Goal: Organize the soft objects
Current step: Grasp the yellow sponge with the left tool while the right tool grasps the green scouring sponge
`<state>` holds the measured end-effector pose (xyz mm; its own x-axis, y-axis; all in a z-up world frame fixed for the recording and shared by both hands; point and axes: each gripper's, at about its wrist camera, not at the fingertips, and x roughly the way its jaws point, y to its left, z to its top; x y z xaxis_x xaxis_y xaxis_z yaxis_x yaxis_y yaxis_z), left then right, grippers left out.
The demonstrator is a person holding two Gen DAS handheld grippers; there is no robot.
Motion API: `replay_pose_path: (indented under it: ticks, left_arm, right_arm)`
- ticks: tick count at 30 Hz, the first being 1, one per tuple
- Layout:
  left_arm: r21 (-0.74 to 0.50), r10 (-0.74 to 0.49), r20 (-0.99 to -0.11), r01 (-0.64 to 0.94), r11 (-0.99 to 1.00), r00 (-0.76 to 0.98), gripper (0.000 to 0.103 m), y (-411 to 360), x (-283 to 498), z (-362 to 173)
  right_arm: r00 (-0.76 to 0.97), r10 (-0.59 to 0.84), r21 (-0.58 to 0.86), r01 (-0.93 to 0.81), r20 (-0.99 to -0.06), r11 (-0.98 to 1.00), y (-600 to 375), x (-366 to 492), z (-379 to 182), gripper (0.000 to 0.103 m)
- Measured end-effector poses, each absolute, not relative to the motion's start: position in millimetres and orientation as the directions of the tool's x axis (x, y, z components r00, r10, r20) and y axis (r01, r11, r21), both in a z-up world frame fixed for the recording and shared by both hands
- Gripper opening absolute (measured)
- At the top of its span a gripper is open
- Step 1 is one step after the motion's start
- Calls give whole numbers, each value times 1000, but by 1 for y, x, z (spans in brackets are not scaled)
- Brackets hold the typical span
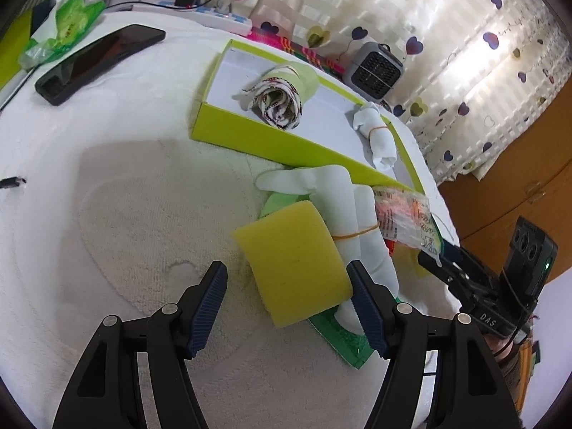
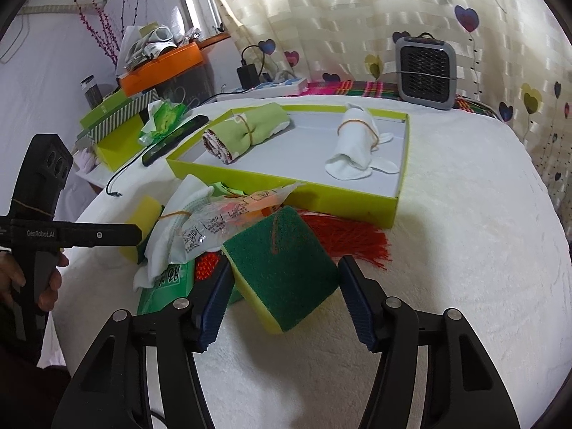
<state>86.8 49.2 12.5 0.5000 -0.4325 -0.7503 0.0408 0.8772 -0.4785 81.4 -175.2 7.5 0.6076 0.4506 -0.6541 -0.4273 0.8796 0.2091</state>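
Looks like someone's home: heart-print curtains (image 2: 357, 18), a small heater (image 2: 425, 73), phone (image 1: 100, 60) and power strip (image 2: 279, 85) lying around.

Both grippers (image 1: 286, 307) (image 2: 280, 296) are matte black with ribbed navy pads (image 1: 209, 307), silver pivot screws (image 1: 169, 309) and white "GenRobot.AI" lettering (image 2: 40, 233).

Right hand-held gripper (image 2: 282, 295) over a green-topped sponge (image 2: 286, 268) on a white towel-covered surface (image 2: 464, 250).

Jaws spread to either side of the tilted sponge, left pad touching or nearly so, right pad just clear. Behind: red tassel (image 2: 354, 239), plastic packet (image 2: 221, 225), banded white cloth roll (image 2: 168, 239), lime tray (image 2: 286, 187) holding a green roll (image 2: 243, 132) and a white roll (image 2: 357, 143). Far left: left hand-held gripper (image 2: 137, 235), reaching in level.
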Motion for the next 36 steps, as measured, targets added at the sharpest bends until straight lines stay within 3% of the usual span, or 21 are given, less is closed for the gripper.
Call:
replay_pose_path:
  ticks: [5, 14, 27, 36]
  left_arm:
    - [-510, -464, -726, 55, 858, 507, 52, 50, 86, 14]
    - [-495, -460, -716, 83, 865, 525, 44, 47, 83, 20]
    - [-468, -428, -701, 84, 880, 571, 42, 55, 77, 35]
    - [-375, -353, -720, 92, 922, 598, 42, 48, 75, 40]
  right_arm:
    - [616, 450, 218, -415, -647, 883, -179, 75, 10, 60]
    - [632, 426, 237, -364, -648, 901, -192, 66, 8, 60]
    - [657, 396, 253, -306, -641, 918, -212, 54, 9, 60]
    - [679, 379, 241, -293, -629, 925, -215, 49, 16, 60]
